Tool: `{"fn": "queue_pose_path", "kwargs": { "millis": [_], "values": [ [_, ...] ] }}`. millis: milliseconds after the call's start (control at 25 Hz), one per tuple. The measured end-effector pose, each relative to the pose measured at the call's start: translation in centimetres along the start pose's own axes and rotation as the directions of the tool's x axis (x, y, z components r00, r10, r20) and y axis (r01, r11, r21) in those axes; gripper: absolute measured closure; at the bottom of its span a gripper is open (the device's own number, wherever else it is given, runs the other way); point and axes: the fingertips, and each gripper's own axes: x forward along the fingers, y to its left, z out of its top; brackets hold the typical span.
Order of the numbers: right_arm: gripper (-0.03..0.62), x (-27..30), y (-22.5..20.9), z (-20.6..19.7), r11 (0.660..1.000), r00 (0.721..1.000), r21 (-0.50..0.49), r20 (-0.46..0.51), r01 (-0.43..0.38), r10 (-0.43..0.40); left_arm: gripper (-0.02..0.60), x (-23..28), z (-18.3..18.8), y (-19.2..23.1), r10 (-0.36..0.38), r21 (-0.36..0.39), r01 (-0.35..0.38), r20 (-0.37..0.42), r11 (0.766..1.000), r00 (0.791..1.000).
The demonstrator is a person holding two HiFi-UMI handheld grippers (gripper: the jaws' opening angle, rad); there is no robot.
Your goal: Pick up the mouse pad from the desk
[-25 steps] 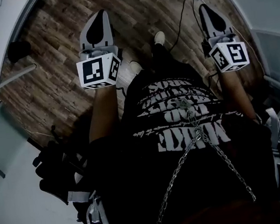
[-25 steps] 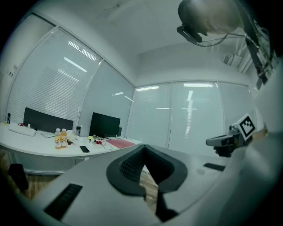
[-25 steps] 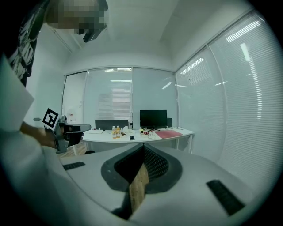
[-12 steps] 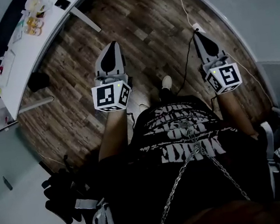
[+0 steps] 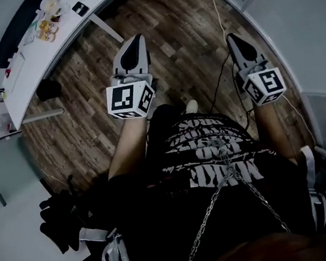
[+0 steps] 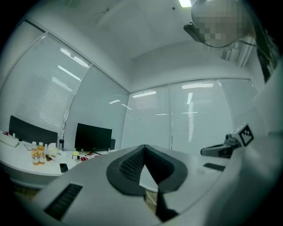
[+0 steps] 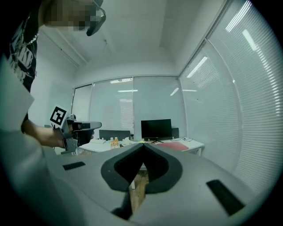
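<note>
Over the wooden floor [image 5: 187,30], well apart from the white desk [image 5: 34,77], the person holds two grippers side by side, both pointing level. The left gripper [image 5: 135,42] has its fingers clenched tip to tip with nothing between them, and the right gripper [image 5: 233,40] is the same, closed and empty. One flat reddish sheet, most likely the mouse pad [image 7: 177,146], lies on the desk's right end just in front of a monitor, far from both grippers. Two dark monitors [image 6: 93,137] stand on the desk, the second [image 6: 33,131] further left. Two orange bottles [image 6: 34,153] stand close together near the left monitor, and one dark phone [image 6: 63,167] lies flat beside them.
</note>
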Motion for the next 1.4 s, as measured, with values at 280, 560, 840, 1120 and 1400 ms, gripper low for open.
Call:
{"fn": "queue_pose_path", "kwargs": {
  "millis": [280, 560, 840, 1120, 1400],
  "values": [
    [0.594, 1.8, -0.3, -0.4, 0.998, 0.998, 0.042, -0.001, -0.055, 0.056, 0.574, 1.9, -1.6, -0.2, -0.033, -0.023, 0.032, -0.072, 0.999, 0.997],
    [0.594, 5.8, 0.6, -1.2, 0.995, 0.994, 0.006, -0.027, -0.103, 0.103, 0.574, 4.3, -2.9, 1.6, -0.05, -0.059, 0.046, -0.066, 0.997, 0.997],
    [0.594, 10.9, -0.9, 0.3, 0.995, 0.994, 0.002, -0.036, -0.104, 0.104, 0.574, 8.0, -2.2, 6.1, -0.012, -0.082, 0.01, -0.021, 0.997, 1.0],
    [0.594, 17.5, -1.4, 2.6, 0.992, 0.991, -0.001, -0.023, -0.129, 0.129, 0.574, 10.7, -1.8, 10.5, 0.0, -0.097, -0.003, -0.027, 0.995, 1.0],
    [0.594, 22.0, -1.6, 2.6, 0.988, 0.988, 0.011, -0.024, -0.151, 0.151, 0.574, 13.9, -2.3, 13.3, -0.006, -0.098, 0.001, -0.057, 0.995, 0.998]
  ]
}}
